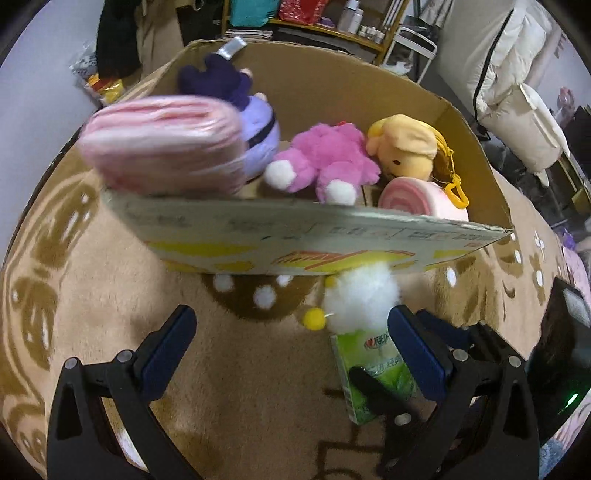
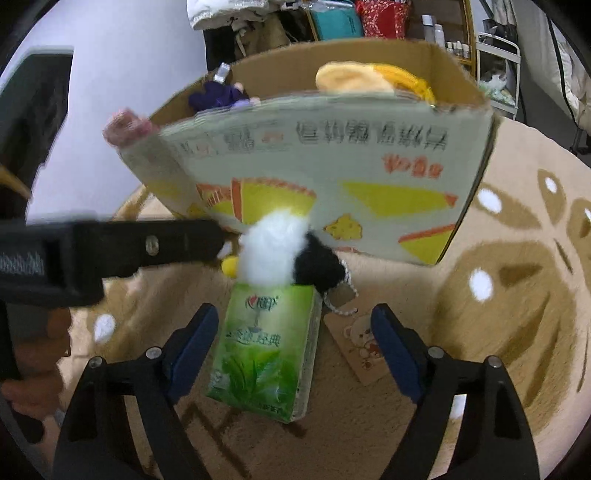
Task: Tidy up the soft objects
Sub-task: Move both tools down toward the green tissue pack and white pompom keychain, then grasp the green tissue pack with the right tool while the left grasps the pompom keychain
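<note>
A cardboard box point(image 1: 314, 236) stands on the carpet and holds a pink plush point(image 1: 325, 162), a yellow plush point(image 1: 402, 147), a purple plush point(image 1: 236, 99) and a rolled pink towel point(image 1: 424, 197). A second pink striped roll point(image 1: 162, 144) sits blurred at the box's near left rim. A white and black plush point(image 2: 284, 251) lies against the box front, next to a green tissue pack point(image 2: 262, 350). My left gripper point(image 1: 291, 354) is open and empty before the box. My right gripper point(image 2: 291, 350) is open around the tissue pack.
The floor is a beige carpet with brown patterns point(image 2: 517, 295). A paper tag with a bear print point(image 2: 358, 343) lies right of the tissue pack. Shelves with bottles and bags point(image 1: 332, 22) stand behind the box. The left gripper's arm point(image 2: 110, 247) crosses the right wrist view.
</note>
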`<state>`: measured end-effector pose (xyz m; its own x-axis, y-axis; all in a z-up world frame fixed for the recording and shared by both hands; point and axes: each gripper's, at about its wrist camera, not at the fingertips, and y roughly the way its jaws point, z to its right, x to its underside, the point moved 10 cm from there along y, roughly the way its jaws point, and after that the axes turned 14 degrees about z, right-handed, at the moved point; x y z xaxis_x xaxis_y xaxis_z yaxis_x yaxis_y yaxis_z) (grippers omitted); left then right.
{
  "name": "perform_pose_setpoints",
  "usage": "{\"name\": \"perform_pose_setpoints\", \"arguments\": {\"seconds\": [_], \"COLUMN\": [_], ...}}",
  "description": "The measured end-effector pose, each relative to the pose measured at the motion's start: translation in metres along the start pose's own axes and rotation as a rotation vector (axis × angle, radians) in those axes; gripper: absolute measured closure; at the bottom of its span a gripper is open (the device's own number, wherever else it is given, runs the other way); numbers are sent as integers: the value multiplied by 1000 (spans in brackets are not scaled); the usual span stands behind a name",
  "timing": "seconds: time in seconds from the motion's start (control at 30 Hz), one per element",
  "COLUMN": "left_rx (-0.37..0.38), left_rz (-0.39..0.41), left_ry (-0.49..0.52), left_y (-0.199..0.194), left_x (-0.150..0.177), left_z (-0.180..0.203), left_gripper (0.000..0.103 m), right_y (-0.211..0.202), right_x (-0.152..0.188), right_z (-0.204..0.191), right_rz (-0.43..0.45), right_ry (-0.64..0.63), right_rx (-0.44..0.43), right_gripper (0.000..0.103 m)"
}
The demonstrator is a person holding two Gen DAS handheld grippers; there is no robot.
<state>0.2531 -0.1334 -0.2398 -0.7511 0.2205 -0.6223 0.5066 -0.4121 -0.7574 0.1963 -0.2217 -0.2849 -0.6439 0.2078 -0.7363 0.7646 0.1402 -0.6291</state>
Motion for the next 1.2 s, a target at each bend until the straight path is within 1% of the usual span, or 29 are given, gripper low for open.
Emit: {"name": "perform_pose_setpoints", "arguments": {"seconds": [0.17,0.23,0.27,0.3,0.33,0.47,0.6,0.67,0.7,0.73,0.8,0.93,1.0,1.07,1.1,1.13,1.17,1.2], "left_rx": [31,34,36,38,43,71,34,39,55,58,44,17,21,43,55,66,76,87], "left_rz": [-39,-53,-58,-62,-64,-76,-68,-75,-89,-95,-105,-101,-90,-84,-86,-87,-86,-93], "left_ry": [-11,-9,-6,-6,-10,-40,0,4,-2,0,17,13,-1,-21,-27,-27,-25,-27], "left_y": [14,18,21,22,24,29,38,42,46,49,54,57,56,54,53,52,51,51], "left_x": [4,6,7,8,8,11,12,13,15,16,20,21,18,16,17,17,16,18], "left_z": [8,10,11,12,13,21,30,35,39,42,45,43,43,43,44,46,50,54], "left_gripper": [0,0,0,0,0,0,1,2,3,7,9,22,31,48,53,64,67,68], "right_y": [7,7,5,5,4,2,-5,-8,-9,-10,-10,-10,-11,-11,-12,-14,-15,-17], "right_x": [3,3,4,4,4,5,4,4,3,2,-1,0,0,0,0,0,-1,-2], "right_z": [-5,-5,-6,-5,-6,-5,2,8,10,13,19,18,17,15,16,18,18,22], "right_rz": [-8,-3,-3,-5,-6,-15,-25,-26,-25,-24,-21,-23,-23,-24,-25,-25,-23,-21], "right_ry": [-41,-48,-50,-50,-48,-36,2,7,11,13,21,19,-4,-6,-6,-7,-8,-8], "right_rx": [13,21,21,20,15,-4,-8,-1,6,11,22,22,29,34,39,45,55,65], "right_gripper": [14,25,28,34,43,45,46,46,46,46,47,47,47,47,47,47,47,48]}}
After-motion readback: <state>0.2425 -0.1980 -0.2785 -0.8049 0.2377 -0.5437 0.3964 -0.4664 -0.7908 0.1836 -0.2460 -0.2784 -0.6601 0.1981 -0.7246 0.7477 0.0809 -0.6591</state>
